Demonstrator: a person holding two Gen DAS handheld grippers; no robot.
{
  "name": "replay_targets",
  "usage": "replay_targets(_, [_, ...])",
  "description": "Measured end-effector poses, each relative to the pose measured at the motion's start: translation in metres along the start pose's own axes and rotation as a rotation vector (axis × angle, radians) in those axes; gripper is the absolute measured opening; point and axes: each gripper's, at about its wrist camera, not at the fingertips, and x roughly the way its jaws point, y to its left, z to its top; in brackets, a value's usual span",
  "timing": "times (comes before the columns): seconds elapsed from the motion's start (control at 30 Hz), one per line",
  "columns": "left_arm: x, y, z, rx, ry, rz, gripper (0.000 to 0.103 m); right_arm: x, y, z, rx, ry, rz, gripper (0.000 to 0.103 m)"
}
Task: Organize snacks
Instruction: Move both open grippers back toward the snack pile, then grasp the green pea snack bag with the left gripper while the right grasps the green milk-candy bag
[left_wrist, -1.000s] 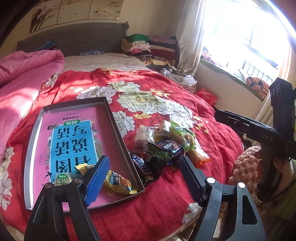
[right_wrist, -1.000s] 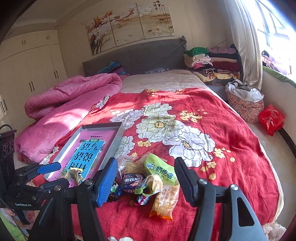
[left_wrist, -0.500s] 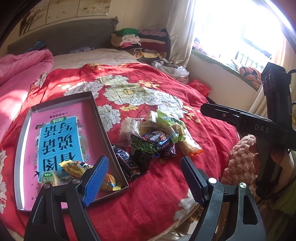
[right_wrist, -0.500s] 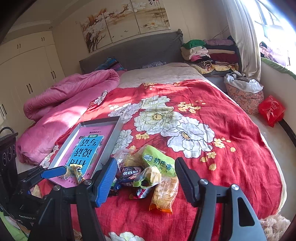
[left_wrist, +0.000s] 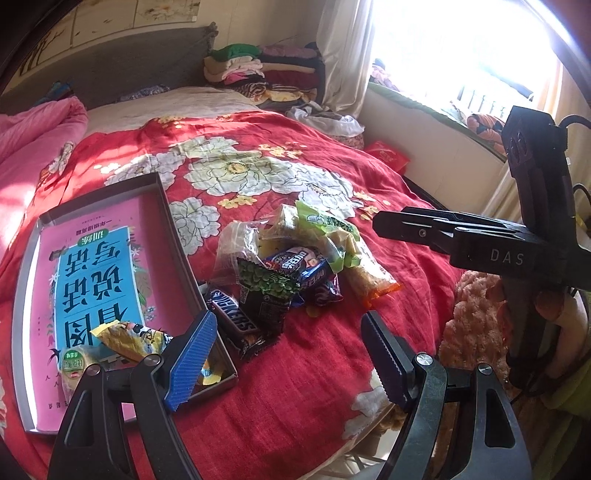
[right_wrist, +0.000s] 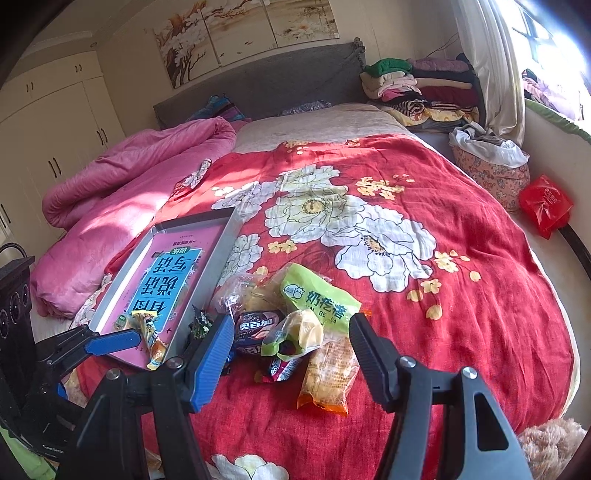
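- Left wrist view: the tray (left_wrist: 173, 229) lies left of the open, empty jaws of the left gripper (left_wrist: 284, 354), long axis running away from them.
- The snack pile (left_wrist: 295, 258) sits just ahead, between both grippers; the right gripper (right_wrist: 288, 354) is open too, empty.
- The Snickers bar (left_wrist: 232, 314) points diagonally along the tray wall; better to pinch it across its width.

Both claws drop closer to the bed: left claw (left_wrist: 288, 354) shifts right off the tray (left_wrist: 177, 243), right claw (right_wrist: 288, 354) nears the snack pile (right_wrist: 295, 325).
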Motion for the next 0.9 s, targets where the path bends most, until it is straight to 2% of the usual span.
replay_targets(0.2, [0.012,0.001,0.007,0.047,0.003,0.027,0.081,0.013,-0.005,-0.003,0.015,0.045,-0.002,0.065])
replay_targets(0.57, [0.037,0.000,0.013,0.061,0.037,0.011,0.081,0.046,-0.008,-0.007,0.034,0.125,-0.003,0.065])
replay_targets(0.9, [0.052,0.016,0.016,-0.015,0.071,0.005,0.081,0.064,-0.012,-0.005,0.079,0.144,0.015,0.065])
